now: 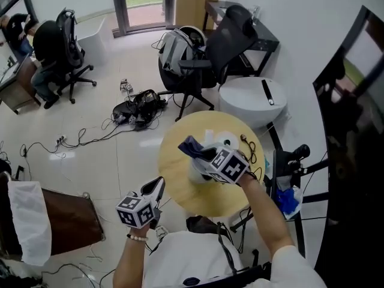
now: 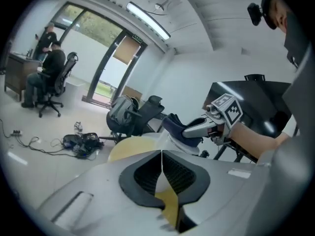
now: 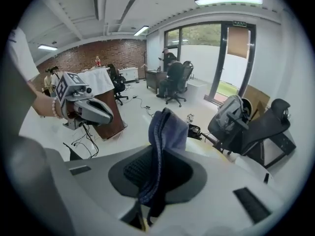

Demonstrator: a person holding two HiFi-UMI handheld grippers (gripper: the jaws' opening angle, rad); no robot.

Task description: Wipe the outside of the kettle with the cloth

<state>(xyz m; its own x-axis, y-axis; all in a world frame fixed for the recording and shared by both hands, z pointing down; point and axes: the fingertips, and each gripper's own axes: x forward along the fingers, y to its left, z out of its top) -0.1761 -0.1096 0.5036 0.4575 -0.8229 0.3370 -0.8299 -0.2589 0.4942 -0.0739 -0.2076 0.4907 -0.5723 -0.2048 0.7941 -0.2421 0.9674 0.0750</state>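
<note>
Head view: one round pale wooden bench (image 1: 180, 188) carries one white kettle (image 1: 225, 141) near its centre. The right tongs (image 1: 201, 153) hover at the kettle's 9 o'clock side, holding one dark blue cloth (image 1: 191, 144). The left tongs (image 1: 158, 186) hang off the bench at 7 o'clock.

Left gripper view: these tongs are clenched on nothing, and the kettle and cloth sit at 1 o'clock.

Right gripper view: these tongs grasp the cloth, whose free end folds over at 12 o'clock.

The cloth looks soft and light and should drape around curves. The kettle looks hard and smooth and will probably slide when rubbed, so it needs steadying low on the body.
</note>
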